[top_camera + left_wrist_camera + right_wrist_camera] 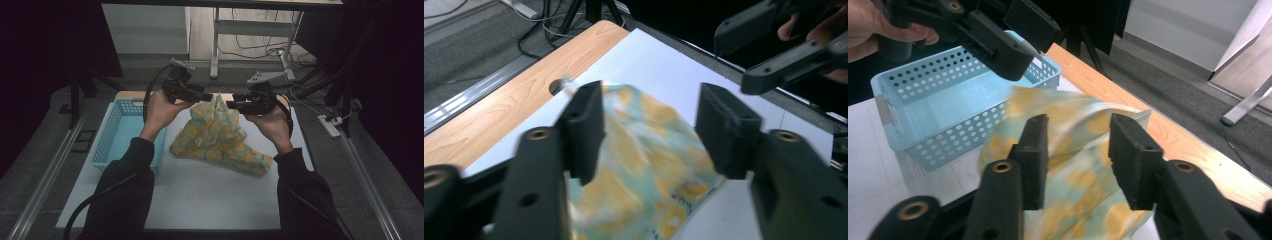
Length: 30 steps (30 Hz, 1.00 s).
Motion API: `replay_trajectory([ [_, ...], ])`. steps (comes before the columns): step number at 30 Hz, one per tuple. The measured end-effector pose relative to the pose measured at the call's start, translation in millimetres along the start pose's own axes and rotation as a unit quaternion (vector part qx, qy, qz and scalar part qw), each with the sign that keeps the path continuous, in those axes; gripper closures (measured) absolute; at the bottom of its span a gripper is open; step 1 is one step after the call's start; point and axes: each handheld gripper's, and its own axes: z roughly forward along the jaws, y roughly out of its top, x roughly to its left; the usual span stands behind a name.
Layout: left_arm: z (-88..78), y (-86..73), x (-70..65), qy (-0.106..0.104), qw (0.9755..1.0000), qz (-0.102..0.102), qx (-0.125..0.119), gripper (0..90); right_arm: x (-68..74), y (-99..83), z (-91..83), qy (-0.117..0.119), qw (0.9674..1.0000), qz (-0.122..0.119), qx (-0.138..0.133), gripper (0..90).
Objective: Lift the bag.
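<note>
In the high view, a yellow-and-teal cloth (220, 137) is seen crumpled on the white table (210, 195), just right of a blue basket (117, 135). The left gripper (207, 96) and the right gripper (231, 105) are held over its raised far peak, tips facing each other; whether the peak is touched cannot be told here.

In the left gripper view, the jaws are parted and the blurred cloth (649, 170) is seen below and between them, with a gap at the right-hand pad; no grip is judged.

In the right gripper view, the jaws are likewise parted, with no pad seen pressing on the cloth (1083, 165); the basket (943, 115) stands beyond, at the left.

The step in hand is judged to be a release of the cloth onto the table. For the next move, a fresh hold on two corners or an edge would be called for.
</note>
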Motion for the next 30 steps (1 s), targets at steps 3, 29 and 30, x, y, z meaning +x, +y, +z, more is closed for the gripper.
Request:
replay_trajectory([
  [3,-0.9,-9.1,-1.5,0.001,1.0,0.007,-0.001,34.1,2.7,-3.6,-1.2,0.001,1.0,0.002,-0.002,50.0],
  [29,-11.6,-111.2,-21.2,-0.007,0.9998,-0.013,0.009,3.4,29.4,-60.9,0.6,0.019,0.9992,0.036,0.001,16.5],
  [30,-13.0,-115.1,-21.9,-0.007,0.9998,-0.015,0.005,2.6,30.4,-64.0,1.0,0.022,0.9991,0.037,0.001,15.7],
])
